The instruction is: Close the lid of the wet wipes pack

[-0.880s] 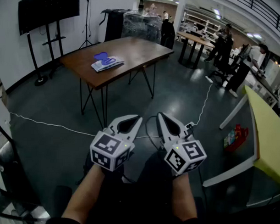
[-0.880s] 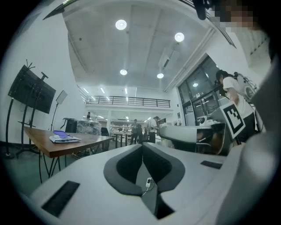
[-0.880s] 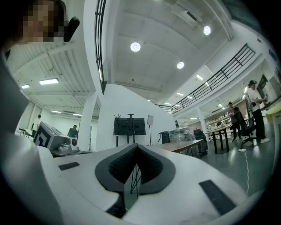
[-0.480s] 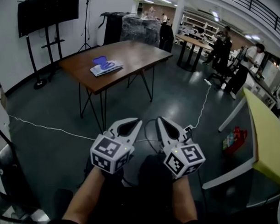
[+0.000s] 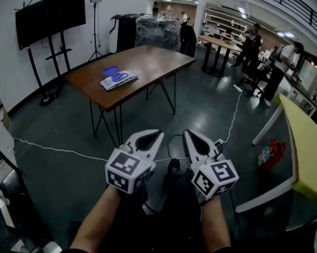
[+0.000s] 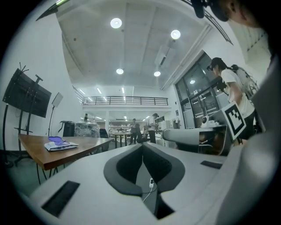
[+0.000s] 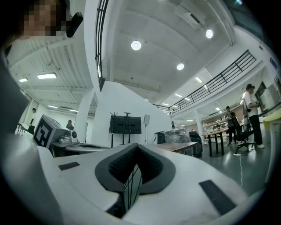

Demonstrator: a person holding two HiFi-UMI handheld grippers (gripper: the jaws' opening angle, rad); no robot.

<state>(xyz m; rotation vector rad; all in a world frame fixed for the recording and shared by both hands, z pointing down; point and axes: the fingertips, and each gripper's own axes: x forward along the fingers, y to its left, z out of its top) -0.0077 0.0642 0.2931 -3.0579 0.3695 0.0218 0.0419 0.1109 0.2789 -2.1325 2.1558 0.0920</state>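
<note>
The wet wipes pack point(image 5: 118, 78) lies on a brown table point(image 5: 146, 64) across the room, its purple lid standing up open. In the left gripper view the pack point(image 6: 60, 144) shows far off at the left. Both grippers are held close to the person's body, far from the table. My left gripper point(image 5: 159, 135) is shut with nothing between its jaws. My right gripper point(image 5: 187, 133) sits beside it, tips together and empty. The left gripper's point(image 6: 142, 145) tips and the right gripper's point(image 7: 135, 147) tips meet in their own views.
A white cable point(image 5: 55, 150) runs across the dark floor between me and the table. A TV on a stand point(image 5: 50, 18) is at the back left. A yellow-topped table point(image 5: 304, 149) stands at the right. Several people point(image 5: 281, 67) work at the far right.
The view has shifted slightly; the table and pack sit a little lower and nearer. Both grippers stay shut, side by side.
</note>
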